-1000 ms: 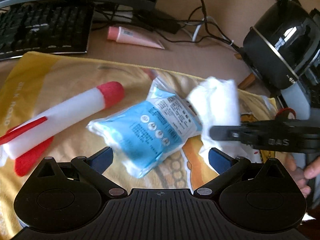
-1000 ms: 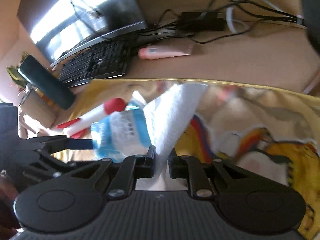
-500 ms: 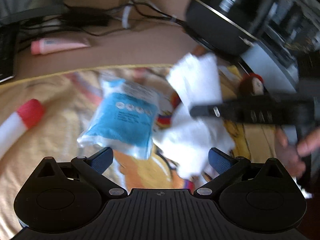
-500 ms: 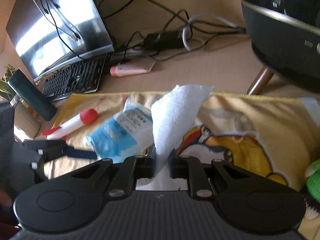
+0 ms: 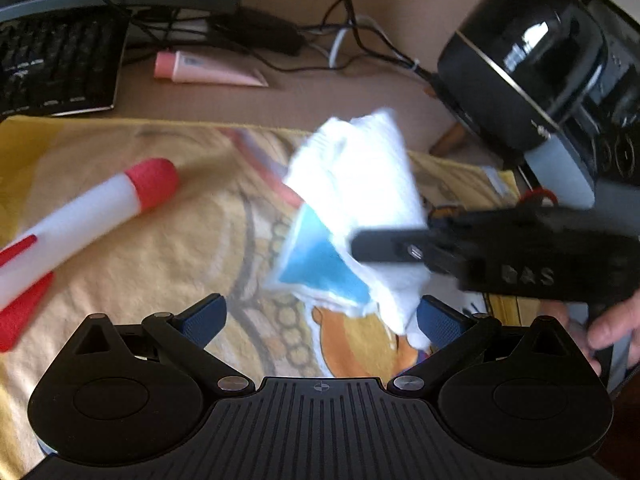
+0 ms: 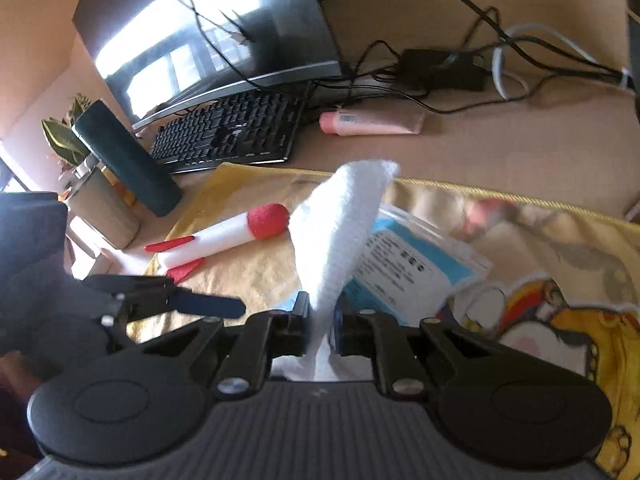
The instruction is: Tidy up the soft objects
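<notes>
My right claw point(image 6: 321, 320) is clamped on the white cloth point(image 6: 340, 232), which stands up ahead of it. My left claw point(image 5: 320, 316) gapes wide, empty. Blue packet point(image 6: 416, 264) just beyond the cloth, foam rocket point(image 6: 224, 240) further left, keyboard point(image 6: 232, 132) far back on the desk point(image 6: 520, 152).

I see home desk setup: black computer keyboard point(image 6: 232, 130), dark curved monitor point(image 6: 224, 28), tangled black cables point(image 6: 440, 68), pink squeeze tube point(image 6: 372, 123), yellow cartoon-print towel point(image 5: 132, 264) on beige tabletop point(image 6: 500, 152).
</notes>
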A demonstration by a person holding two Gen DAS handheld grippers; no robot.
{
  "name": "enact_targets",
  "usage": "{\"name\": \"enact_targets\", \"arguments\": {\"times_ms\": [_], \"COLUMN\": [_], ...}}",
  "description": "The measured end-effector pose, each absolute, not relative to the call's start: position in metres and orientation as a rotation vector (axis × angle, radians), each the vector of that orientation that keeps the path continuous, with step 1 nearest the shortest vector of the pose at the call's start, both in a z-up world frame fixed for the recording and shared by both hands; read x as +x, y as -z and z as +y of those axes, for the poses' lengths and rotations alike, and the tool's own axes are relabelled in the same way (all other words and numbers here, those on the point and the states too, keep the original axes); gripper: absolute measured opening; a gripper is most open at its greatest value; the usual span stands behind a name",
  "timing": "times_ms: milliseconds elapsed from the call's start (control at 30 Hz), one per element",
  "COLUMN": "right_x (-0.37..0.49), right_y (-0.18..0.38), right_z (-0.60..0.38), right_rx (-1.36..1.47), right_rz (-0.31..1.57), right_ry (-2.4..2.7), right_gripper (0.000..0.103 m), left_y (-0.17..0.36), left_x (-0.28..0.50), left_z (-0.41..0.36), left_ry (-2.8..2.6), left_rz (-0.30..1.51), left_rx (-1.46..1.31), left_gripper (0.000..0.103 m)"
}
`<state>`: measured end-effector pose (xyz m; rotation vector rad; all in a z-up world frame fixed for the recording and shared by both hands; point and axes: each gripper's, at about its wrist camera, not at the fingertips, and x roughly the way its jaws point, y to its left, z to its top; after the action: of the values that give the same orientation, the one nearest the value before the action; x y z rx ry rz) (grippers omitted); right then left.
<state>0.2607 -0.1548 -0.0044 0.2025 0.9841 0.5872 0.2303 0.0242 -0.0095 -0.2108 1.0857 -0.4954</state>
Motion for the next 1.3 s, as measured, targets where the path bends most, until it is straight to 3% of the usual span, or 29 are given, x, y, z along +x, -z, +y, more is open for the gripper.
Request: {"name": "enact_targets", "arguments": {"times_ms": [367,667,867,1100,1300], "right_x": [0.241,0.232,0.247,0.275,0.250], "right_y": [0.016,-0.029,-0.060,-0.015,-0.005], "right_z": [-0.220,-0.257,-0.232,-0.196,-0.234], "right_rx": [0.243,0.214,0.192,0.145,0.191], "right_rz": [1.020,0.870,0.797,0.965,0.960], "right_ry": [-0.373,-0.282,-0.439,-0.520,-0.432], "right_gripper": [0.015,0.015,0.015,0.012,0.010], "left_y": [0.011,-0.005,-0.011,-0.009,-0.003], "left_x": [0.252,0.231,0.210,0.215,0.228], "left_z": [-0.017,-0.072,-0.098,-0.086,-0.059], "left_ry": [0.544,0.752,0.888,0.867,0.771], "left_rz": [1.062,0.956,0.875,0.889,0.943], "left_rx": [-0.149,0.026,0.098,0.042,-0.047], "left_gripper": [0.103,0.103,0.103,0.103,0.103]}}
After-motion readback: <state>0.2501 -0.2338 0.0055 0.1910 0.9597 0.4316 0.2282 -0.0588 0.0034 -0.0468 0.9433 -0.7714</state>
